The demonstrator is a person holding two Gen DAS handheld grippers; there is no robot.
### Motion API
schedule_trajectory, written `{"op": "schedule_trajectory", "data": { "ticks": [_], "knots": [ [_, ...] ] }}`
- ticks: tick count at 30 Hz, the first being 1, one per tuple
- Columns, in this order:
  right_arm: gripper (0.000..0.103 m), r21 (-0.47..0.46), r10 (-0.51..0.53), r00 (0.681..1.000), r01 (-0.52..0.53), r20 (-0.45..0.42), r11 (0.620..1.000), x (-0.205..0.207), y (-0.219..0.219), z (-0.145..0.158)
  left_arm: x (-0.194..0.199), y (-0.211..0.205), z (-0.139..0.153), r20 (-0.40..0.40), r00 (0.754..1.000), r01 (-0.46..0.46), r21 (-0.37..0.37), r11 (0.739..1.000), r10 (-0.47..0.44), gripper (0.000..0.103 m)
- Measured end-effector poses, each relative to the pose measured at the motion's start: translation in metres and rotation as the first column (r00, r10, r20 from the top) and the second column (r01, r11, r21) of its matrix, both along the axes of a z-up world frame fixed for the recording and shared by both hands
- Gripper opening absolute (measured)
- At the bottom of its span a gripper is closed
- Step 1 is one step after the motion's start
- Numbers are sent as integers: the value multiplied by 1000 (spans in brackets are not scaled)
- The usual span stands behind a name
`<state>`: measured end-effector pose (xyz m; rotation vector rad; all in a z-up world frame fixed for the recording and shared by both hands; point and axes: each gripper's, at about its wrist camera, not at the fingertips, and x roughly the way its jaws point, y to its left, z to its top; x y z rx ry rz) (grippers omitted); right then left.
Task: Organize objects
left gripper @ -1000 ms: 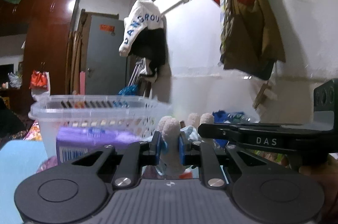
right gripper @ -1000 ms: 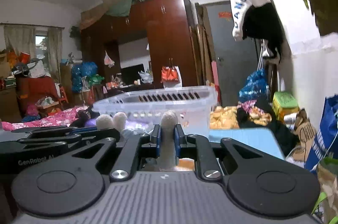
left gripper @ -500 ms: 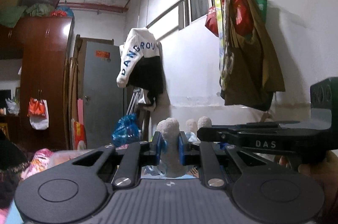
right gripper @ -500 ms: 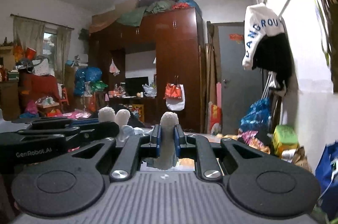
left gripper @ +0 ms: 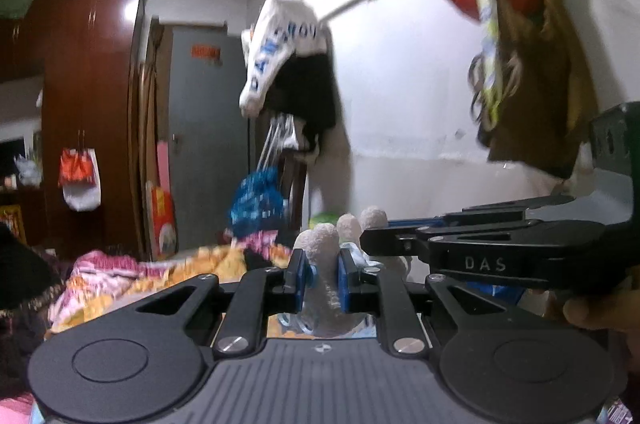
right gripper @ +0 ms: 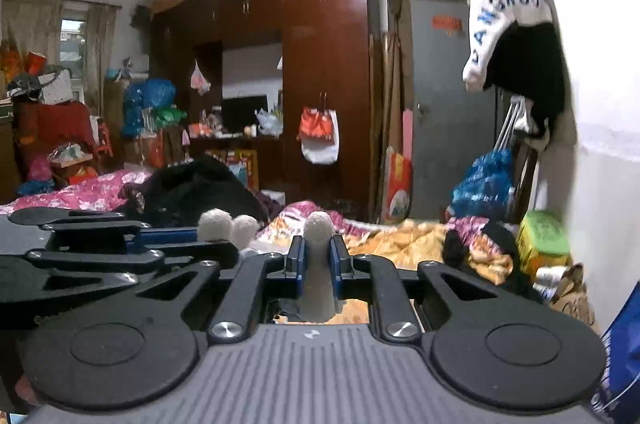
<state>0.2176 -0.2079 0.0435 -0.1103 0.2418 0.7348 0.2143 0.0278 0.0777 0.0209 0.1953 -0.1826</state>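
Note:
A white fluffy plush toy with several stubby limbs is held between both grippers. My left gripper (left gripper: 322, 276) is shut on one limb of the plush toy (left gripper: 320, 244). My right gripper (right gripper: 317, 264) is shut on another limb of the plush toy (right gripper: 318, 226). Two more limbs (right gripper: 228, 229) stick up beside the left gripper body (right gripper: 100, 244) in the right wrist view. The right gripper body (left gripper: 500, 248) crosses the left wrist view at the right. Both grippers are raised and level, pointing across the room. The toy's body is hidden below the fingers.
A cluttered bed with pink and orange covers (right gripper: 400, 240) lies ahead and below. A brown wardrobe (right gripper: 320, 84) and grey door (right gripper: 436, 104) stand at the back. Clothes (left gripper: 288, 64) and bags (left gripper: 520, 44) hang on the white wall at the right.
Both grippers have risen with the plush toy. The clear plastic basket and blue table seen a second ago have dropped out of view. The views now tilt slightly back down.

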Motion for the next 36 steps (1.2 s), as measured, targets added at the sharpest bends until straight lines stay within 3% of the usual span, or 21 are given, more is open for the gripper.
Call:
{"op": "schedule_trajectory", "data": {
  "ticks": [7, 16, 36],
  "knots": [
    [14, -27, -10, 1000, 9, -24, 1000, -2, 3, -19, 29, -3, -19, -71, 997, 0, 67, 998, 4, 19],
    [14, -10, -29, 999, 29, -31, 1000, 8, -6, 4, 37, -12, -15, -117, 993, -5, 118, 993, 19, 19],
    [14, -11, -58, 998, 58, -34, 998, 20, -14, 11, 48, -26, -10, -137, 991, 23, 124, 992, -6, 19]
  ]
}}
